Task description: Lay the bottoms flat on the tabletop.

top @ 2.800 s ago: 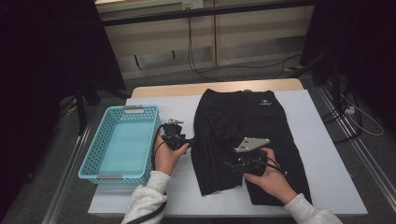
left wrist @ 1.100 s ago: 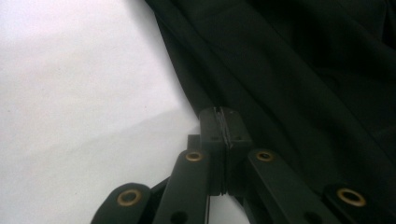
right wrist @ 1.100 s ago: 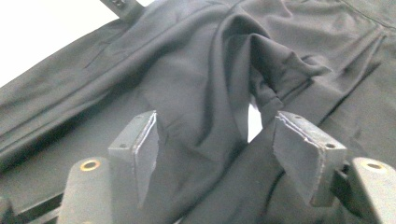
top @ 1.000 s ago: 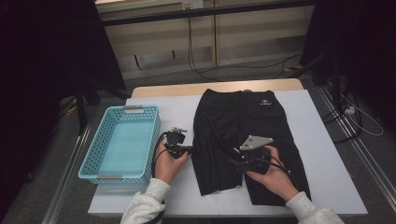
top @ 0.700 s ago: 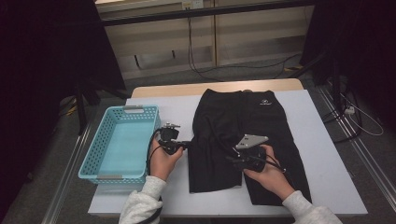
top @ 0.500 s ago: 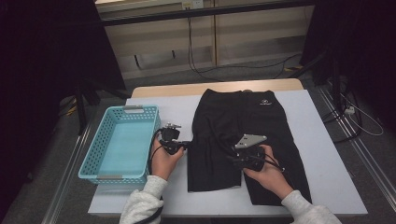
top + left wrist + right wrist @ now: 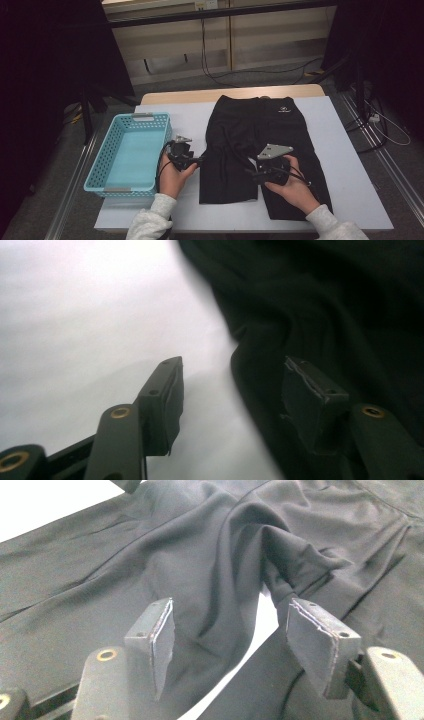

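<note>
I see both grippers, left and right, gaping over the black shorts; my right hand hides one leg's hem.

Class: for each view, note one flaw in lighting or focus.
High view: room edges sink into darkness. Left gripper view: the black shorts are soft, nearly featureless. Right gripper view: the white table is blown out by glare.

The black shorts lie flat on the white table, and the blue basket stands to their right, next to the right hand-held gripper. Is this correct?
Not quite. In the high view, the blue basket stands to the left of the black shorts, next to the left hand-held gripper, not the right one. The shorts do lie on the white table.
</note>
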A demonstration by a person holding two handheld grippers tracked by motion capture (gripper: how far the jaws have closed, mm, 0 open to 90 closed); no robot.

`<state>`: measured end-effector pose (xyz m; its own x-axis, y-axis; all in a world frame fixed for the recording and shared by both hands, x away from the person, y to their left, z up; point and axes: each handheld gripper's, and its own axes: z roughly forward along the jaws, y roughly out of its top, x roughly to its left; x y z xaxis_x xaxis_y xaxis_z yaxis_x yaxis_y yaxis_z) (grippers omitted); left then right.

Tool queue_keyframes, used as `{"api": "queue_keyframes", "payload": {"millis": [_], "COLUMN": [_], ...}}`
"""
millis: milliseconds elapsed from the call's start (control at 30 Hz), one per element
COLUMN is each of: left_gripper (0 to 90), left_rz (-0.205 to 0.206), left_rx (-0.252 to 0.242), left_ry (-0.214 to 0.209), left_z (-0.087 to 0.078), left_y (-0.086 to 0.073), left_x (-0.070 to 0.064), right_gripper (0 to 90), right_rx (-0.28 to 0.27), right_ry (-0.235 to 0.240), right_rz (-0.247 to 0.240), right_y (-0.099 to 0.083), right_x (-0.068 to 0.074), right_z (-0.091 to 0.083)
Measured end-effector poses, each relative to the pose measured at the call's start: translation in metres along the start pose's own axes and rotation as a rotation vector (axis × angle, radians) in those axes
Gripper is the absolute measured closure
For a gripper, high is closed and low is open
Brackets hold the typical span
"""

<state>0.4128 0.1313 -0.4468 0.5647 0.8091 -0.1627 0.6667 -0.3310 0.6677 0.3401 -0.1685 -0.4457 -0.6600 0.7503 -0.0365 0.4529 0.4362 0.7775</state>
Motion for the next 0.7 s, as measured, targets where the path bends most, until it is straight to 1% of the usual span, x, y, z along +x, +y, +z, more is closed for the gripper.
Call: {"api": "queue_keyframes", "payload": {"millis": [33,67,100,133,167,200,233,267,300,333,367,433,567,600,633,700], "left_gripper": [43.6,43.7,44.4,45.7,46.9,47.6,49.6,54.2,57.1,59.5,62.9,69.9,81.0,84.5,87.0,89.4], "left_rz": [-0.004,0.011,0.021,0.029,0.02,0.023,0.03,0.02,0.02,0.027,0.023,0.002,-0.022,-0.029,-0.038,-0.041], "left_rx": [0.007,0.018,0.014,0.022,0.028,0.03,0.03,0.031,0.041,0.045,0.049,0.06,0.07,0.076,0.077,0.086], "left_ry": [-0.01,-0.008,0.001,0.0,-0.006,-0.008,-0.001,0.001,-0.016,-0.019,-0.016,-0.036,-0.039,-0.049,-0.058,-0.061], "left_z": [-0.001,-0.001,0.0,-0.001,-0.002,-0.002,-0.002,-0.001,-0.001,-0.001,0.0,0.0,0.0,0.0,0.001,0.001], "left_y": [-0.002,-0.005,-0.007,-0.007,-0.007,-0.007,-0.007,-0.007,-0.007,-0.007,-0.006,-0.007,-0.006,-0.006,-0.006,-0.004], "left_x": [-0.001,-0.002,-0.003,-0.003,-0.003,-0.004,-0.006,-0.008,-0.01,-0.012,-0.013,-0.013,-0.015,-0.014,-0.014,-0.014], "right_gripper": [33.7,33.6,33.3,33.0,32.7,32.0,31.6,31.6,31.6,31.5,31.6,31.6,32.3,32.3,32.7,34.1], "right_rx": [-0.001,-0.002,-0.002,-0.005,-0.007,-0.009,-0.011,-0.012,-0.014,-0.015,-0.013,-0.01,-0.017,-0.019,-0.02,-0.016], "right_ry": [-0.003,-0.002,-0.004,-0.01,-0.011,-0.013,-0.019,-0.02,-0.02,-0.025,-0.025,-0.021,-0.019,-0.022,-0.024,-0.02], "right_rz": [0.002,0.004,0.006,0.003,0.005,0.009,0.011,0.017,0.024,0.025,0.023,0.018,0.016,0.017,0.016,0.011], "right_y": [0.0,-0.001,-0.001,-0.001,-0.001,-0.001,-0.001,-0.001,-0.002,-0.002,-0.002,-0.002,-0.002,-0.001,-0.001,-0.001], "right_x": [0.0,-0.001,-0.001,-0.002,-0.002,-0.003,-0.004,-0.006,-0.007,-0.007,-0.008,-0.007,-0.007,-0.007,-0.006,-0.006], "right_z": [-0.001,-0.002,-0.003,-0.004,-0.005,-0.005,-0.006,-0.007,-0.008,-0.008,-0.008,-0.007,-0.008,-0.009,-0.009,-0.008]}}
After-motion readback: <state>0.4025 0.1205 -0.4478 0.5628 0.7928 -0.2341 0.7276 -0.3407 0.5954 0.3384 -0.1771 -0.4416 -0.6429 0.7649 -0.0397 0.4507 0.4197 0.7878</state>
